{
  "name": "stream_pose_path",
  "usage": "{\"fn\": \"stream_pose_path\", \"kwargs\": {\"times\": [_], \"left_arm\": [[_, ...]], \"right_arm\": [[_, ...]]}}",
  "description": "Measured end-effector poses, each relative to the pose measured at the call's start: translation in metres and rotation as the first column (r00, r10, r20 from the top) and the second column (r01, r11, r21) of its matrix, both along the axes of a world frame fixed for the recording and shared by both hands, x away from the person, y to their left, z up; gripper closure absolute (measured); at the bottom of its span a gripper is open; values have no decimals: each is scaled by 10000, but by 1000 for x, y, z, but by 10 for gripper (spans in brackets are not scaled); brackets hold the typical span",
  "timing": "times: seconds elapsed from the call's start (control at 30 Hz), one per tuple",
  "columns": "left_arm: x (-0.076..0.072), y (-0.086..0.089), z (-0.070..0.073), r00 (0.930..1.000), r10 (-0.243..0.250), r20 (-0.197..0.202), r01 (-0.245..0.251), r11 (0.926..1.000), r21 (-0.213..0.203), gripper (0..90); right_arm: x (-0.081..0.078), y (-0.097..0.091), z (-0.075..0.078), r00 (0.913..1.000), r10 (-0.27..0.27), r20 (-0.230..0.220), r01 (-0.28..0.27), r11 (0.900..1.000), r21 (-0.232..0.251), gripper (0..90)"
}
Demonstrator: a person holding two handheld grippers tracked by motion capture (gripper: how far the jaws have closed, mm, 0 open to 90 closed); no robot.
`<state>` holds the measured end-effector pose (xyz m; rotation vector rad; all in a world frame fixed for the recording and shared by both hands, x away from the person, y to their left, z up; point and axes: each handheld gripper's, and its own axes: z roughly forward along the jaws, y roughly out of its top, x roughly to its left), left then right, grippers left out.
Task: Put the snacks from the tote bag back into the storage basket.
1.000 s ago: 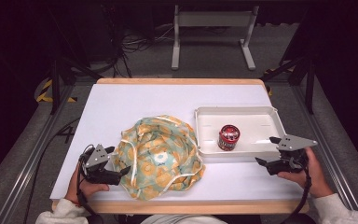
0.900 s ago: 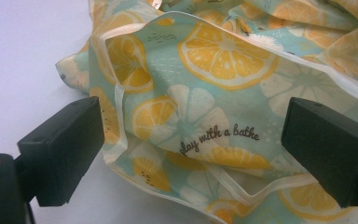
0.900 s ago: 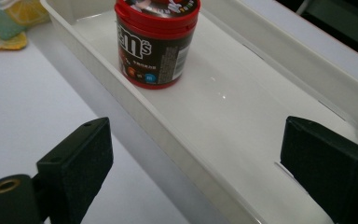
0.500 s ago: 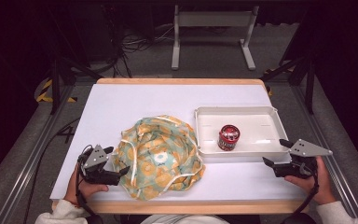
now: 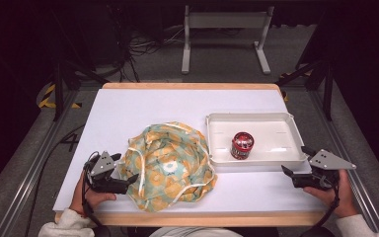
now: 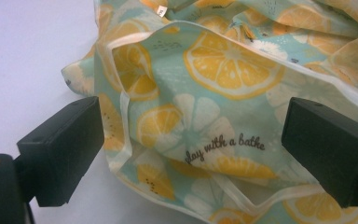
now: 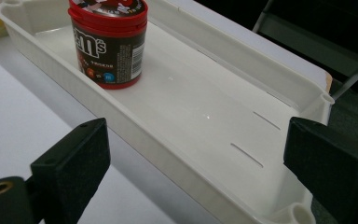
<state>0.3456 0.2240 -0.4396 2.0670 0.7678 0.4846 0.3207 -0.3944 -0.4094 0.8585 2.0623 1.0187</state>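
Your left hand-held gripper (image 5: 128, 175) sits at the left edge of the fabric bag (image 5: 170, 165), jaws spread wide and pressing on nothing. In the left gripper view the bag (image 6: 214, 107) lies right ahead between the two black jaws, its white piping running past the left jaw. That close view gives you what the high view cannot: the lemon-slice print in full, and a line of script on the cloth reading "play with a bathe".

Your right hand-held gripper (image 5: 296, 165) is released too; its jaws have just been opening, and nothing lies between the pads. It rests on the tabletop (image 5: 148, 106) just off the near right corner of the white tray (image 5: 217, 123). In the right gripper view the tray's long wall (image 7: 135, 144) crosses directly in front of the jaws, and the candy jar (image 7: 108, 42) stands upright inside, ahead and to the left. There you can read "m&m's" in white on the brown label beneath the red lid; from above, the jar (image 5: 242, 145) shows little more than its printed red top.

The high view alone shows both of your hands, with the bag lying just beside the tray.
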Motion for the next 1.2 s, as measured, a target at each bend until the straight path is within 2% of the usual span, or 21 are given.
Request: {"fn": "stream_pose_path", "kwargs": {"times": [0.03,0.13,0.27,0.33,0.4,0.5,0.7,0.87,1.2], "left_arm": [[1,-1,0,10000,-22,-14,22,10000,12,62],[1,-2,0,10000,-65,-22,65,10000,72,62],[-1,0,0,10000,-3,23,3,10000,12,62],[-3,2,-1,10000,49,-4,-49,10000,-12,62],[-4,4,-1,10000,68,-10,-68,10000,-27,62],[-5,5,-1,10000,90,23,-90,9999,-57,62],[-6,5,-1,10000,73,68,-72,10000,-63,62],[-3,4,-1,10000,63,61,-63,10000,-24,61],[-2,3,-1,9999,1,103,-1,10000,7,61]], "right_arm": [[-2,0,-1,9999,-50,87,51,9999,-161,81],[-5,-1,-3,9997,39,252,-34,9998,-190,81],[-6,-3,-4,9993,66,371,-71,9999,120,80],[-6,-2,-4,9996,51,292,-54,9999,108,75],[-7,-2,-5,9997,44,222,-51,9995,304,76],[-6,-1,-6,9998,-102,181,99,9998,194,73],[-8,5,-6,9997,-65,228,65,10000,-9,80],[-7,4,-9,10000,-43,81,43,10000,78,80],[-10,5,-10,9999,-13,172,13,10000,-13,81]]}}
